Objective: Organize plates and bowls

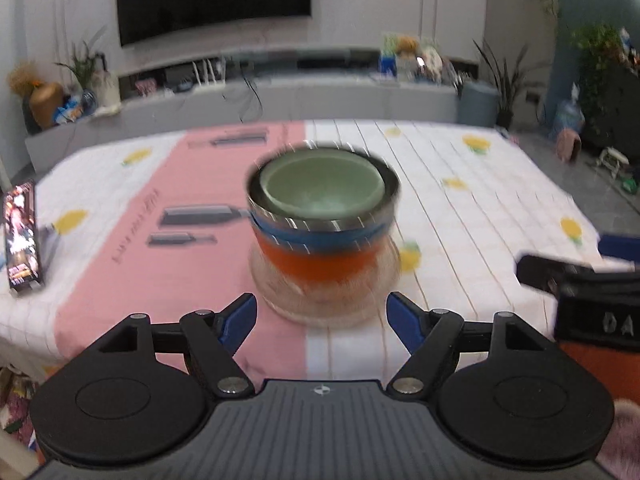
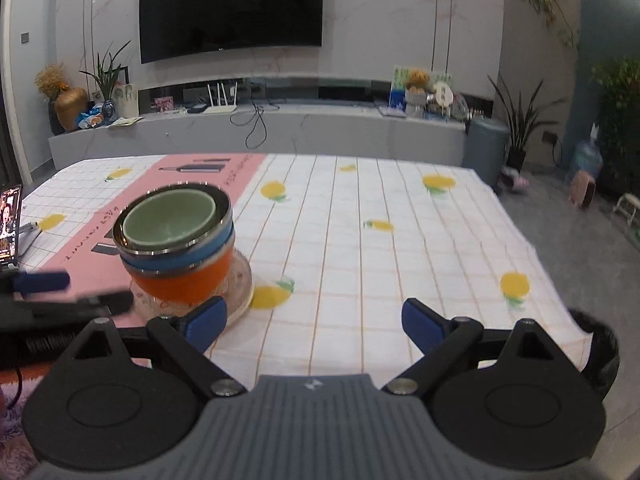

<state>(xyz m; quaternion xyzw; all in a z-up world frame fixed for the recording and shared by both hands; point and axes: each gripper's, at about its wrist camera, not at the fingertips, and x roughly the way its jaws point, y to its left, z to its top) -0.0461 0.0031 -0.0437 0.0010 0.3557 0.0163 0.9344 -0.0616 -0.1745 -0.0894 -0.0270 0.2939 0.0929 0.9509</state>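
Bowls (image 2: 176, 244), four nested on one glass plate (image 2: 238, 292); both tongs (image 1: 322, 318) (image 2: 314, 322) gape empty.

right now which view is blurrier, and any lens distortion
Left wrist view: the stack of bowls and the tablecloth are smeared by motion blur. Right wrist view: much sharper, only slight softness. Both: fisheye bending, so the table edges curve, and the corners are dark.

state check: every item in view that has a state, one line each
Green ceramic bowl: nested on top of the stack, empty.
Steel-rimmed blue bowl: nested under it.
Orange bowl: below, on the plate.
Clear glass plate: flat on the tablecloth.
Left gripper: open, empty.
Right gripper: open, empty.
Phone: propped, screen lit.
Wall television: off.
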